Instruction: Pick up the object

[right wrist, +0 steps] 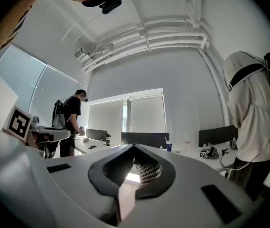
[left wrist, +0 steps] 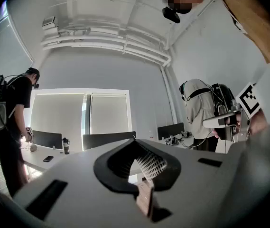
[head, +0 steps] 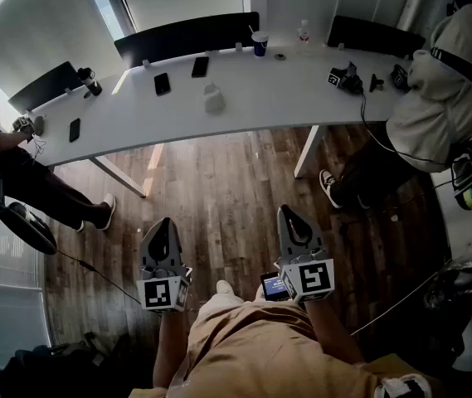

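Observation:
Both grippers are held close to my body, above a wooden floor (head: 219, 189) and well short of the table. My left gripper (head: 163, 224) is shut with nothing between its jaws; in the left gripper view its tips (left wrist: 135, 139) meet and point at the far room. The right gripper (head: 289, 214) is likewise shut and empty, its tips (right wrist: 135, 146) together. A small white object (head: 213, 98) sits on the long white table (head: 244, 98), far ahead of both grippers. Which object the task means cannot be told.
On the table lie black phones (head: 162, 83) (head: 200, 66) (head: 75, 129), a blue cup (head: 260, 43), a clear bottle (head: 304, 31), a dark flask (head: 90, 81) and a marker-cubed device (head: 345, 78). A person in a light hoodie (head: 443, 81) stands at right, another in dark clothes (head: 20, 181) at left.

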A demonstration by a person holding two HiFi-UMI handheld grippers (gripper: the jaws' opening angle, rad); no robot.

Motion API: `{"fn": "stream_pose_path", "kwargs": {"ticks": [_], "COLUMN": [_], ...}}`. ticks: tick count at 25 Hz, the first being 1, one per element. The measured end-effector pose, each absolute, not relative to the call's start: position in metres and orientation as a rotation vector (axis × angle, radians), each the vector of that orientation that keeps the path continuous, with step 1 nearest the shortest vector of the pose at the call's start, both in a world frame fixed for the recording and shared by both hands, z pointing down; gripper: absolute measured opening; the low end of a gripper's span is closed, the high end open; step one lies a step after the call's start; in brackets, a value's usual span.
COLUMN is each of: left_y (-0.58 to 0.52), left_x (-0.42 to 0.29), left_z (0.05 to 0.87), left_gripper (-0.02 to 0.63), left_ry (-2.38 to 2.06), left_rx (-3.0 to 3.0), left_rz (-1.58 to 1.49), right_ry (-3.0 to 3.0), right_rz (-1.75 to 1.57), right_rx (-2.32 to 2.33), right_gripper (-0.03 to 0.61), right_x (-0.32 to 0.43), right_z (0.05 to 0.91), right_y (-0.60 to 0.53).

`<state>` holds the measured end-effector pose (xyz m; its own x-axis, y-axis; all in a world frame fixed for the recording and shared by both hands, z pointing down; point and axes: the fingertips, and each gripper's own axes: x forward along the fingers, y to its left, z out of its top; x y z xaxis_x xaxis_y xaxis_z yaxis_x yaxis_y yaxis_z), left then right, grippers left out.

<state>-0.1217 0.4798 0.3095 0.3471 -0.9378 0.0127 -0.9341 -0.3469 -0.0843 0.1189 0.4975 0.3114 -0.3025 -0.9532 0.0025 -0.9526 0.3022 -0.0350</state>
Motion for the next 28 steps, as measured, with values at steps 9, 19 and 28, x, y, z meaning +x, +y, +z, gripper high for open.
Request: {"fn": "stream_pose_path", "kwargs": {"ticks": [9,19,28], "left_y": [0.469,0.41,0.354], "left_x": [-0.105,-0.112,-0.139], "left_z": [0.31,0.311,0.307], "left_gripper": [0.008,0.008,0.008], "left_ry": [1.692,1.637,1.637], "left_rx": [-2.523,-2.572,-2.611], "left_rz": [-0.083,-0.055,-0.018], "right_ry": [2.517,2.485,2.454], "right_rz": [-0.056,-0.087,-0.081], "right_rx": [-1.909,-1.985,-2.056], "right_gripper": [0.008,0.008,0.008], "right_x": [0.143,0.134,0.111], "right_z": [0.326,0.329,0.327], "right_y": [0.495,0.448,0.401]}}
